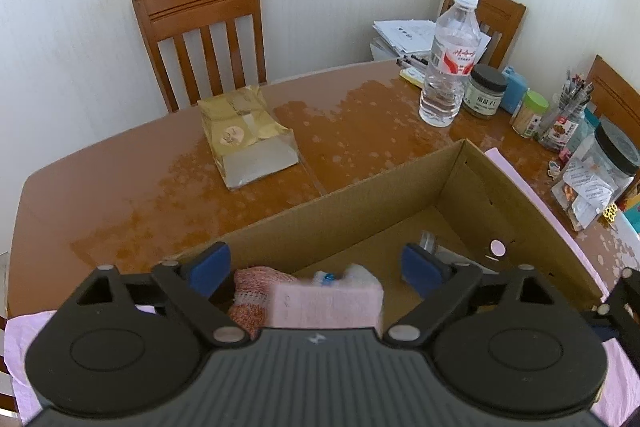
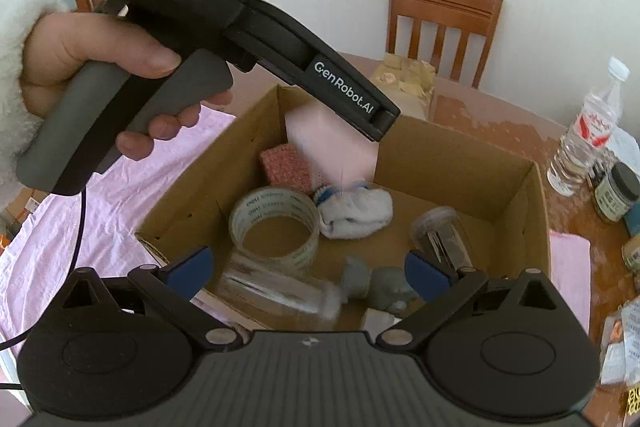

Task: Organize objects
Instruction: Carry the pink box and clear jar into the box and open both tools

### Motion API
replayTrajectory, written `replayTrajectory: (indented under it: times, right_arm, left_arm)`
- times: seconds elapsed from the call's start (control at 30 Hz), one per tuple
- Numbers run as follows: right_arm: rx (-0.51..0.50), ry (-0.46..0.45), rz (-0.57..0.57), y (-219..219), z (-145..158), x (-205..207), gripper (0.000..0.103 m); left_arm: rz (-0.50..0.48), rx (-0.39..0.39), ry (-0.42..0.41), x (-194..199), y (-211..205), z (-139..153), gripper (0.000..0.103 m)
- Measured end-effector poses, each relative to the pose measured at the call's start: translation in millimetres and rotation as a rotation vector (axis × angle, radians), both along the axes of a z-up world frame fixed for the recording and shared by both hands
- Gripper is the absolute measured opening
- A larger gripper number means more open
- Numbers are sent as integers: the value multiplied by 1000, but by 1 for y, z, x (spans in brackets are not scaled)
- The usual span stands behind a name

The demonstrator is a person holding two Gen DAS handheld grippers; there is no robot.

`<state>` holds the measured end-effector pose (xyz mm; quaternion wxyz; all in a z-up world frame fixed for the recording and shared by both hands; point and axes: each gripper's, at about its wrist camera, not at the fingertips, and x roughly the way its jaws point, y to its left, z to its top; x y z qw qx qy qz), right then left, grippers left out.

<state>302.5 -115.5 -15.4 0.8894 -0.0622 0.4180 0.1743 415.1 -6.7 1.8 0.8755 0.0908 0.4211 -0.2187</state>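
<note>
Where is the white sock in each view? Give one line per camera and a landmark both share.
Left wrist: white sock at bottom centre, inside the cardboard box, partly hidden behind a blurred pink item.
Right wrist: white sock at centre, on the box floor right of the tape roll.
Shared landmark: the water bottle standing on the table beyond the box.

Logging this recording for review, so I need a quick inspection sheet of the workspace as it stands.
Surface: wooden table, blotchy finish; pink cloth under the cardboard box.
Job's things: tape roll, white sock, pink block in the box; gold packet outside.
Clutter: water bottle, jars, pens, papers.
Grippers: left gripper open; right gripper open.
Cables: black cable.
Surroundings: wooden chair, white wall.
</note>
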Motion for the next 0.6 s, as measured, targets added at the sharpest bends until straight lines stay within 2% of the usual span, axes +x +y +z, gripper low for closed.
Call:
replayTrajectory:
  times: [0.3,0.53,0.6]
  right_arm:
    - [26,5,-62,-15,12,-13,103]
    - [20,-61,-86,-20,16,-45,103]
    - [16,-41,-125,-23,14,-55,103]
  left_arm:
    - [-6,-12,-3,-22,4,15,97]
    - [23,-23,-52,-63,16,31,99]
    - [15,-33,-59,-77,20,34,101]
